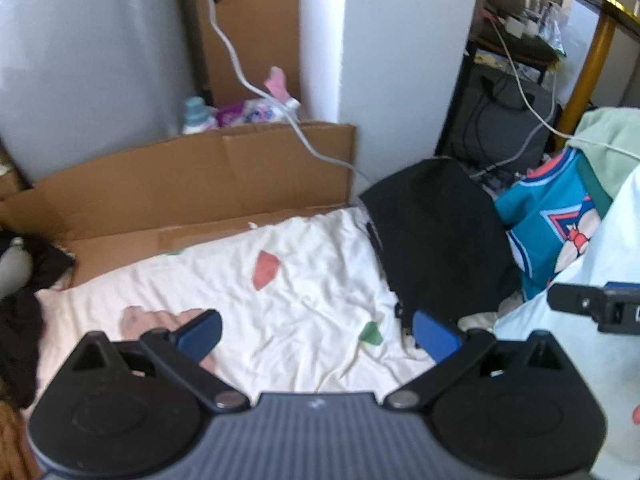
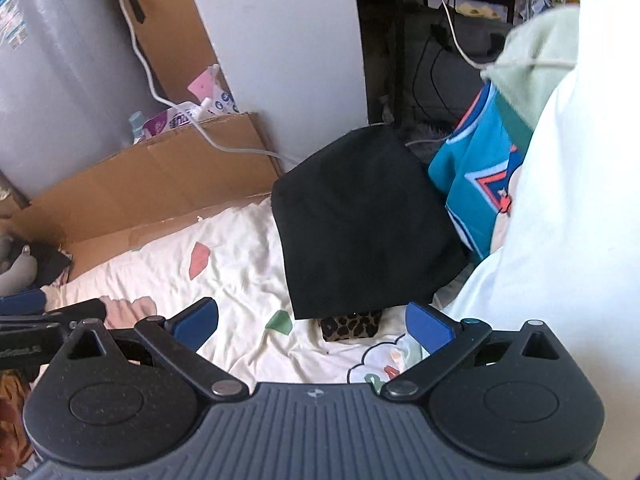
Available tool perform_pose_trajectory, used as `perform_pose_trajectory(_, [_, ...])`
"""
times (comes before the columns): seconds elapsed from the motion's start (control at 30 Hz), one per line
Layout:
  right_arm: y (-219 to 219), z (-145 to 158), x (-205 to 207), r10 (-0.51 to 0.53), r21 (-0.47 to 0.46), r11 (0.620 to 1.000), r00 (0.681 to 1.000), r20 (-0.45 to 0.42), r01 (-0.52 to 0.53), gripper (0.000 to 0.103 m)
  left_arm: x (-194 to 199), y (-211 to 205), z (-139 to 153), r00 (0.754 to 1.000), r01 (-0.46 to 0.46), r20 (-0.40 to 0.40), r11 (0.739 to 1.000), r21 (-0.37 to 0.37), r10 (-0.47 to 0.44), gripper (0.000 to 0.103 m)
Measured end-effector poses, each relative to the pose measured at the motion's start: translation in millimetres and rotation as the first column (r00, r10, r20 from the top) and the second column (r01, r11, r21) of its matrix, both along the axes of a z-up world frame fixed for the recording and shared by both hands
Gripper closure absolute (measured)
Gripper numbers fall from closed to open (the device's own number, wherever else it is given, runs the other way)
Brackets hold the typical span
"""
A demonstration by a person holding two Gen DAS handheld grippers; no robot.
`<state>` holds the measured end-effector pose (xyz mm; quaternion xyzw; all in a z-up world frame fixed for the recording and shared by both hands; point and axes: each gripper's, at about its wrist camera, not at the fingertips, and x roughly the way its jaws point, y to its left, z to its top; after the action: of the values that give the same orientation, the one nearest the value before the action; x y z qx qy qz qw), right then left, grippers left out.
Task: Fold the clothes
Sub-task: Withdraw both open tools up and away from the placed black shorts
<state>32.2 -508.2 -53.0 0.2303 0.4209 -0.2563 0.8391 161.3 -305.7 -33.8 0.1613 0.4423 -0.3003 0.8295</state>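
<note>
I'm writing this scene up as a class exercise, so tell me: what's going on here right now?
A person holds a pair of tongs in each hand over a bed sheet for folding clothes. Both the left tongs and the right tongs are open and hold nothing. A folded black garment lies on the sheet, partly covering a leopard-print item. A teal jersey sits beside it, apparently unfolded.

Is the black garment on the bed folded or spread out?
Folded. The black garment lies as a compact, straight-edged block on the white patterned sheet, with no sleeves or legs showing. Both grippers are open and empty.
</note>
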Motion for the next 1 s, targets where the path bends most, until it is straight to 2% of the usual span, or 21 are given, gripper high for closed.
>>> perform_pose_trajectory(0.13, [20,24,-10,-0.005,-0.018,1.0,1.0,0.013,0.005,0.0,-10,30,27,0.999,-0.046,-0.025,0.999,-0.027,0.046,0.0])
perform_pose_trajectory(0.27, [41,41,-21,0.016,-0.04,0.999,0.999,0.034,-0.014,0.0,-27,56,46,0.998,-0.056,0.017,0.998,-0.019,0.056,0.0])
perform_pose_trajectory(0.4, [59,49,-28,0.045,-0.068,0.997,0.999,0.027,-0.043,0.0,-35,85,53,0.992,-0.123,-0.014,0.991,-0.053,0.122,0.0])
perform_pose_trajectory(0.5, [71,54,-33,0.038,-0.063,0.997,0.999,0.037,-0.035,0.0,-41,107,56,0.985,-0.172,-0.003,0.981,-0.085,0.172,0.0])
perform_pose_trajectory(0.67, [90,61,-34,0.064,-0.075,0.995,0.996,0.056,-0.06,0.0,-50,135,60,0.975,-0.22,0.007,0.973,-0.076,0.221,0.0])
perform_pose_trajectory(0.8, [99,64,-33,0.077,-0.082,0.994,0.995,0.059,-0.072,0.0,-59,157,65,0.967,-0.253,-0.008,0.962,-0.105,0.253,0.0])
perform_pose_trajectory(0.93, [116,70,-27,0.103,-0.112,0.989,0.991,0.08,-0.094,0.0,-69,176,74,0.959,-0.278,0.03,0.953,-0.122,0.283,0.0])
perform_pose_trajectory(1.0, [124,71,-24,0.13,-0.12,0.986,0.984,0.123,-0.116,0.0,-74,184,79,0.949,-0.304,0.05,0.945,-0.119,0.312,0.0])
